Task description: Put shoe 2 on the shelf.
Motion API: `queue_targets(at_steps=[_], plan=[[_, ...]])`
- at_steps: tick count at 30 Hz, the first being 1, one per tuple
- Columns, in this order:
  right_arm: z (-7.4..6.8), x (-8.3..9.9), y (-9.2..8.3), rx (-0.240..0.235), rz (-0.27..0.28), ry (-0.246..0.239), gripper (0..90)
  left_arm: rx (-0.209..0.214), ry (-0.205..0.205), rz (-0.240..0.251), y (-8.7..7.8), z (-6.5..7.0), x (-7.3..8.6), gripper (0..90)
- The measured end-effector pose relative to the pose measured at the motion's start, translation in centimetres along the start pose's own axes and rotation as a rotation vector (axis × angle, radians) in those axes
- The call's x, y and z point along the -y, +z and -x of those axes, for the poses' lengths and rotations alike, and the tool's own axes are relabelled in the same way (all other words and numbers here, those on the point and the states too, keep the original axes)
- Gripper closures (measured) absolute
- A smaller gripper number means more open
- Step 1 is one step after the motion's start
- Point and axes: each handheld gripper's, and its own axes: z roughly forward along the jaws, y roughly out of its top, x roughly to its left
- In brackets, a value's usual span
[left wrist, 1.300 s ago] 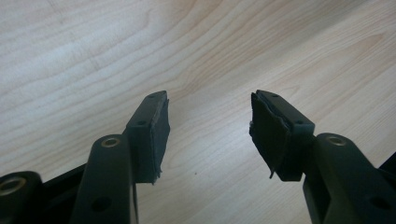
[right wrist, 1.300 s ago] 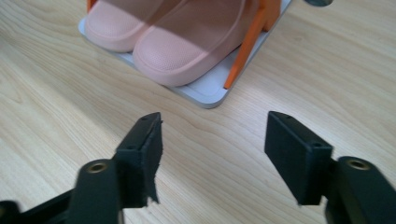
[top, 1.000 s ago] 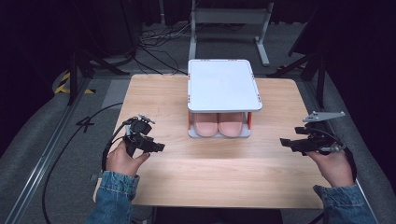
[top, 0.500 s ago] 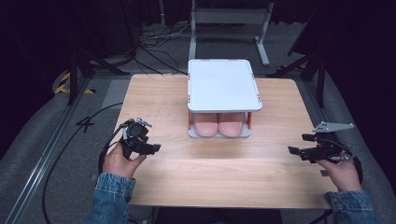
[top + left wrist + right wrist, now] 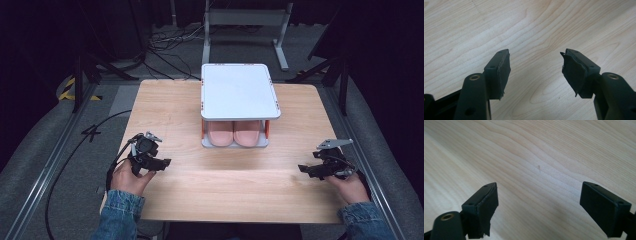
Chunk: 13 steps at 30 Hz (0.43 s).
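High view: two hand-held grippers at rest positions before a two-tier rack

High view, with the white rack (image 5: 239, 95) as landmark: the rack stands on the wooden table (image 5: 230, 185) at the middle of its far half, its flat white top shelf carried on orange corner posts. Under that shelf lies a pair of pink slippers (image 5: 233, 133), side by side and touching, toes toward the person.

The left gripper (image 5: 162, 162) sits near the table's left edge, in front of and to the left of the rack and well apart from it. It is held in the left hand (image 5: 129, 178), and a black cable trails from it off the table's left side. The left gripper view shows its jaws spread wide above bare wood; they have just been opening, and nothing lies between them.

The right gripper (image 5: 304, 170) sits near the table's right edge, in front of and to the right of the rack, also well apart from it, held in the right hand (image 5: 350, 186). The right gripper view shows its jaws likewise spread wide over bare wood grain, with nothing between the pads (image 5: 486, 207).
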Motion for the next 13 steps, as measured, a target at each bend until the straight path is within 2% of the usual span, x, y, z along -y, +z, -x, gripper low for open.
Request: queue_targets(at_steps=[5, 9, 13], plan=[[-0.1, 0.4, 1.0, 0.020, 0.028, -0.020, 15.3, -0.015, 0.003, -0.028, 0.5, -0.3, 0.3, 39.0], [-0.2, 0.6, 1.7, 0.010, 0.032, 0.009, 15.3, -0.023, 0.016, -0.029, 0.7, -0.3, 0.6, 38.8], [-0.3, 0.7, 2.0, 0.012, 0.036, 0.001, 15.4, -0.010, -0.021, -0.035, 1.1, -0.9, 1.1, 38.1]])
